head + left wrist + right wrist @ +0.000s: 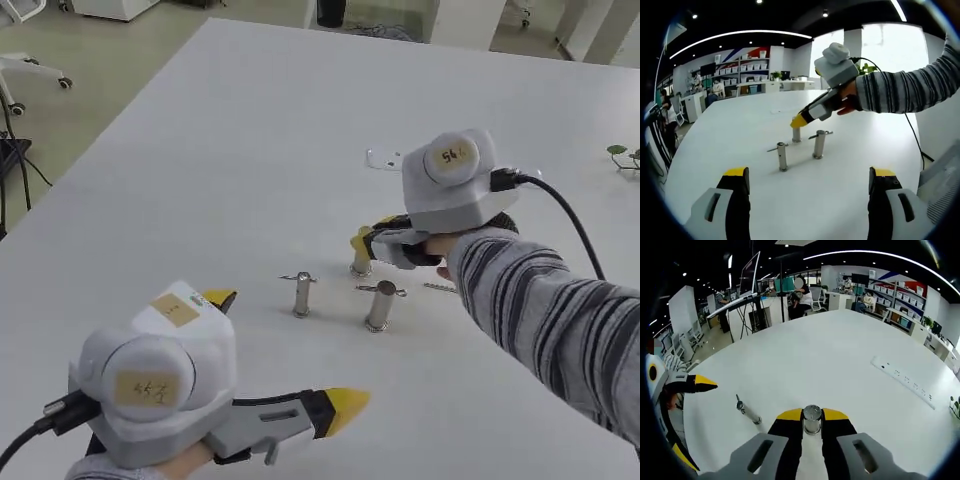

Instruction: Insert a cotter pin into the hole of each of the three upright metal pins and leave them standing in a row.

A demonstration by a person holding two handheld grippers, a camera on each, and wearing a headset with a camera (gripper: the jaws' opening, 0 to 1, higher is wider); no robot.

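Right gripper (812, 416) pinches one upright metal pin (812, 412) at lower centre; left gripper (809, 172) is spread wide. Two more pins (379, 305), cotters through them, stand mid-frame; the gripper's sticker (450, 158) reads "56", the rest illegible.
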